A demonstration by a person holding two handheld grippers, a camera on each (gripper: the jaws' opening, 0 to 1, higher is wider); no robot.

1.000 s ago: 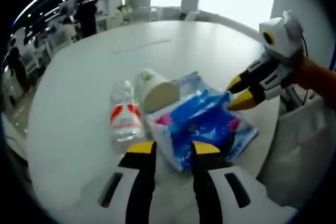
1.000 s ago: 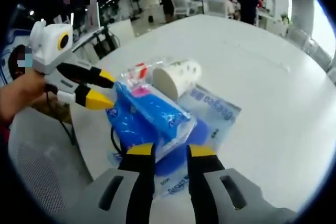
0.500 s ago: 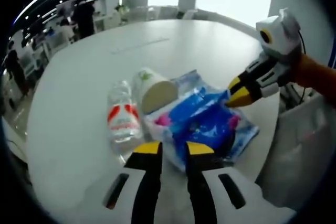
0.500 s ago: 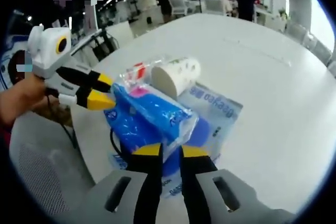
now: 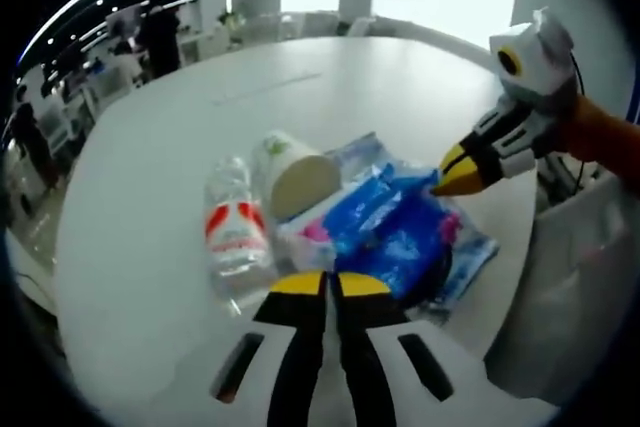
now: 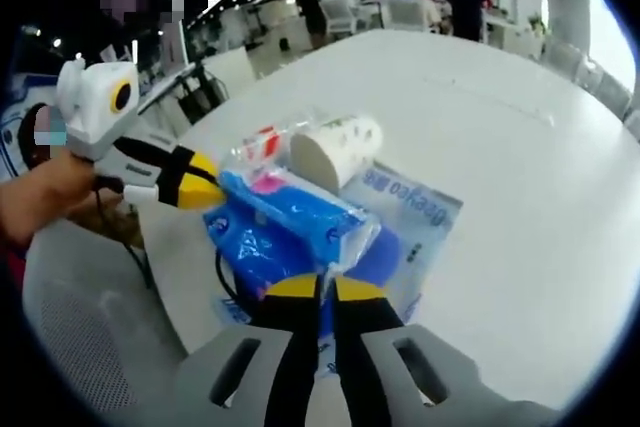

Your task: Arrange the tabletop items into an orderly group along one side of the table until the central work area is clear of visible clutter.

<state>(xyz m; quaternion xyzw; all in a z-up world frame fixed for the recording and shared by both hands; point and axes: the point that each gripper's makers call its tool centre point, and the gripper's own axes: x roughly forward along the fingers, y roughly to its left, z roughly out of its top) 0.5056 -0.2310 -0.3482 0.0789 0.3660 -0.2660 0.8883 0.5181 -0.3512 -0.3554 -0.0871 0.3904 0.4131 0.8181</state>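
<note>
Left gripper point(image 5: 331, 285) and right gripper point(image 6: 326, 289) both pinch nearly closed on opposite ends of the blue tissue pack point(image 6: 290, 209), near the table point(image 5: 150, 147) edge. Bottle point(image 5: 232, 229), paper cup point(image 5: 292, 173) and flat blue packet point(image 6: 405, 205) lie bunched beside it; centre looks bare, so grouping seems mostly done. Right gripper view reveals the packet's print and a black cable point(image 6: 222, 277).

Glossy crinkled plastic wraps the blue tissue pack point(image 5: 385, 232); the bottle point(image 5: 237, 229) is clear plastic (red label); the white table point(image 5: 150, 157) looks smooth, matt
</note>
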